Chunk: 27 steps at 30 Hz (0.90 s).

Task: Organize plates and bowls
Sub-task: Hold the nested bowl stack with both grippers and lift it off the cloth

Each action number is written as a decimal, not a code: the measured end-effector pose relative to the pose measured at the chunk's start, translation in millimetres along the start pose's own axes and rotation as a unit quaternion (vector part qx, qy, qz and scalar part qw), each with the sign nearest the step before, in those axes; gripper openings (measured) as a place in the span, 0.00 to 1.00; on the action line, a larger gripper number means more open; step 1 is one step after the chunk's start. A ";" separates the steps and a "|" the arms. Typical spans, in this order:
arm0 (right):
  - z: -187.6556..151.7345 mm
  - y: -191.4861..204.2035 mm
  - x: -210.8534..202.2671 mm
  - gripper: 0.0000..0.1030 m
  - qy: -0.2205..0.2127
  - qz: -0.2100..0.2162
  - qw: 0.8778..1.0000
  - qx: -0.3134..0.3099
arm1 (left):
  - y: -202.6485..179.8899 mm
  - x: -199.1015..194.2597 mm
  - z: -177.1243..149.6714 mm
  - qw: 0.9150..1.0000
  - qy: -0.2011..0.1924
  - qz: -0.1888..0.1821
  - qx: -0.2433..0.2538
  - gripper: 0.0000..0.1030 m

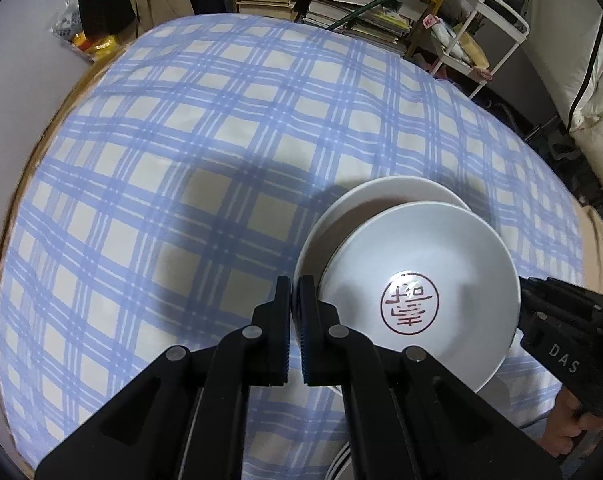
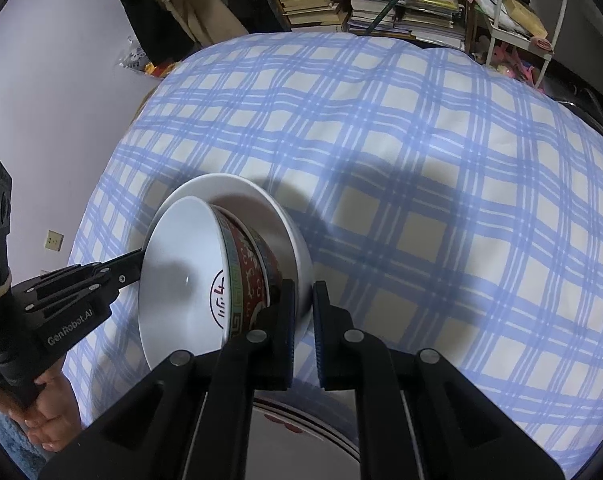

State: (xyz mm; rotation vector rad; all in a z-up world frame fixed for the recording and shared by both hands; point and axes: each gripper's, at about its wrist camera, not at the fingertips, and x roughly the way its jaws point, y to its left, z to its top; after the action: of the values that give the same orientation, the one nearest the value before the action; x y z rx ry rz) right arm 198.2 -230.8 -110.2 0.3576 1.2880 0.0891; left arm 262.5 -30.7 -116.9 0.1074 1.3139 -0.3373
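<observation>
— Gripper states? The left gripper [image 1: 294, 292] is seen clamped on the rim of the white plate [image 1: 337, 220], lower middle of its frame; the right gripper [image 2: 303, 300] is pinched on the opposite rim.

— And the bowl [image 2: 181, 276]?

— It is carried on the plate, tilted, above the checked cloth [image 1: 181, 140].

— Handling?

— Glazed ware is judged stiff, slippery and breakable; the rim should be held firmly and the plate kept level.
</observation>
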 end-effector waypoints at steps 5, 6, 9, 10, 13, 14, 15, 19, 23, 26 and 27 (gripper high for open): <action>-1.6 -2.9 -1.1 0.11 -0.002 0.008 1.000 0.011 | -7.9 -1.0 -1.4 1.000 -0.005 0.025 0.011 0.02; -2.2 -4.1 -1.2 0.11 -0.003 0.010 1.000 0.014 | -8.0 -1.1 -1.3 1.000 -0.005 0.024 0.010 0.02; -3.0 -4.9 -1.8 0.11 -0.005 0.010 1.000 0.019 | -6.7 -1.6 -1.9 1.000 -0.003 0.018 0.003 0.02; -3.3 -4.0 -2.2 0.11 -0.007 0.009 1.000 0.018 | -6.1 -1.8 -2.5 1.000 -0.003 0.016 0.002 0.02; -4.6 4.1 -4.7 0.11 -0.012 -0.006 1.000 0.001 | -3.4 0.1 -2.6 1.000 -0.001 0.019 0.010 0.02; -4.9 6.7 -5.6 0.11 -0.015 -0.011 1.000 -0.003 | -2.4 0.4 -2.8 1.000 -0.002 0.019 0.010 0.02; -5.0 7.7 -5.8 0.11 -0.017 -0.013 1.000 -0.001 | -1.7 0.5 -2.8 1.000 -0.003 0.018 0.007 0.02; -3.2 4.8 -5.6 0.11 -0.016 -0.009 1.000 0.015 | -5.0 0.6 -2.1 1.000 -0.007 0.027 0.007 0.02; -3.0 -1.0 -3.8 0.11 -0.018 0.002 0.999 0.036 | -8.1 0.0 -3.0 0.999 -0.013 0.038 0.013 0.02; -3.0 -1.5 -3.2 0.11 -0.018 0.004 0.999 0.038 | -8.6 -0.6 -3.4 0.999 -0.017 0.041 0.016 0.02; -2.8 -1.3 -2.9 0.11 -0.018 0.004 0.999 0.038 | -9.0 -2.0 -4.1 0.999 -0.022 0.042 0.013 0.02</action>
State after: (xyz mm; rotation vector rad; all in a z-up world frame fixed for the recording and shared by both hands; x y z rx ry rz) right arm 194.5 -232.2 -108.6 0.4277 1.2571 0.0415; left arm 255.5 -37.7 -115.1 0.1755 1.2575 -0.2832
